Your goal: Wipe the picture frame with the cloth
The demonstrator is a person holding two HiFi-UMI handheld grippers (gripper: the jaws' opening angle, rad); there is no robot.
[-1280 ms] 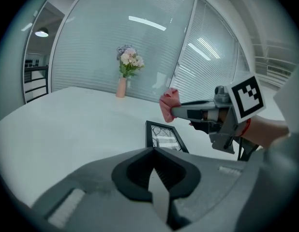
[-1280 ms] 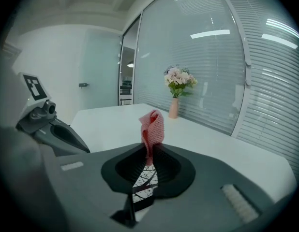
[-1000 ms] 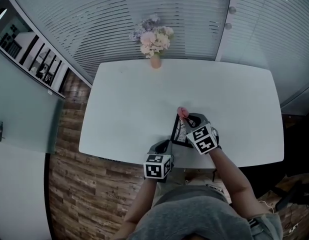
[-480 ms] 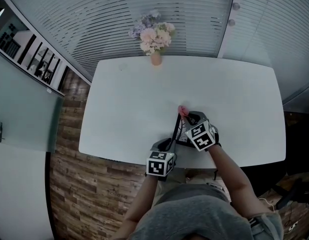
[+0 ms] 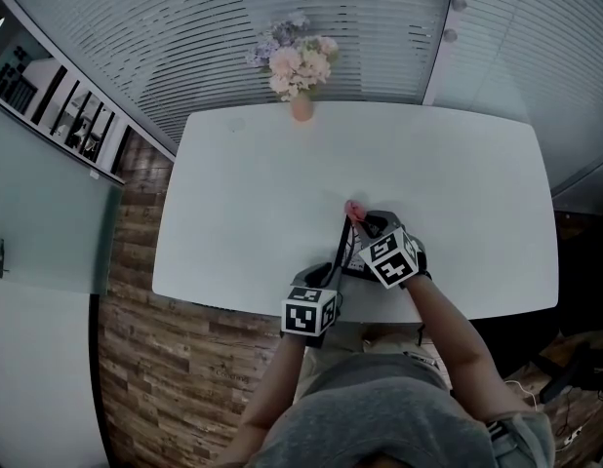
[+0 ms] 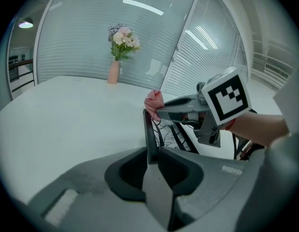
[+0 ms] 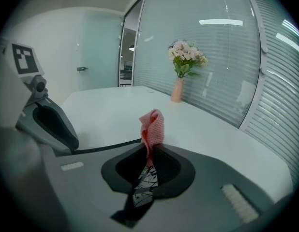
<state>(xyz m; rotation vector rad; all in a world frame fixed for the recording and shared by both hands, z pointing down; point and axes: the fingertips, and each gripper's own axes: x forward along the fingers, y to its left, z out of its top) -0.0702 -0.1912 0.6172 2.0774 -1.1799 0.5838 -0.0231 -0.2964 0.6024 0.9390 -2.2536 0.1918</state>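
At the table [image 5: 243, 193] edge, left tool [image 6: 150, 156] grips the picture frame [image 6: 150, 132] (right tool [image 7: 149, 161], alongside, pinches cloth [image 7: 152, 124]).

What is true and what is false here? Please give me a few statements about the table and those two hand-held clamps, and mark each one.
1. The left gripper is shut on the edge of the picture frame. True.
2. The right gripper holds a blue sponge. False: it is shut on a pink cloth, at the frame's top edge.
3. A vase of flowers stands at the far edge of the white table. True.
4. The picture frame lies flat on the table. False: it stands on edge, clamped by the left gripper.
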